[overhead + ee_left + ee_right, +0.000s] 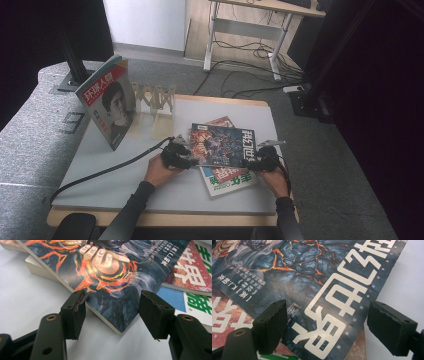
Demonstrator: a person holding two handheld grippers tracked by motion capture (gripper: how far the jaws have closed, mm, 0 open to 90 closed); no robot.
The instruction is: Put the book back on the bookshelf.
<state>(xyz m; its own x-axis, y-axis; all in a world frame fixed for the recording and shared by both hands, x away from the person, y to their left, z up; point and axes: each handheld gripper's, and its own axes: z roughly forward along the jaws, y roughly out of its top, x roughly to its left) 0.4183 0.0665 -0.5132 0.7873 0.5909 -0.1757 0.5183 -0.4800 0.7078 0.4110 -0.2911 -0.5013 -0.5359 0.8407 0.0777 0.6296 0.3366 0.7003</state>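
**Visitor:** Start with the two tools. What are they doing?

**Onlooker:** The person's left gripper [176, 152] sits at the left edge of a dark magazine with a glossy cover of orange lava cracks and large white characters [222, 145]. In the left gripper view its black jaws stand wide apart, one on each side of the magazine's near corner [120, 327], not pinching it. The right gripper [262, 159] is at the magazine's right edge. In the right gripper view its jaws are also spread, hovering over the cover's white lettering [332, 315], gripping nothing.

**Visitor:** And the magazine itself?

**Onlooker:** It lies flat on top of a small, uneven stack near the middle of the pale grey tabletop with a wooden rim [100, 170], a little to the right. Under it, a magazine with a white cover and green characters [232, 182] sticks out toward the near side, and a red-covered one [220, 121] peeks out at the far side.

**Visitor:** Anything farther out?

**Onlooker:** At the far left of the table, a magazine with a red title band and a portrait on the cover [107, 102] stands upright. Just to its right is a light wooden rack of crossed slats [155, 100]. A black cable [105, 172] trails from the left gripper across the table toward the near left.
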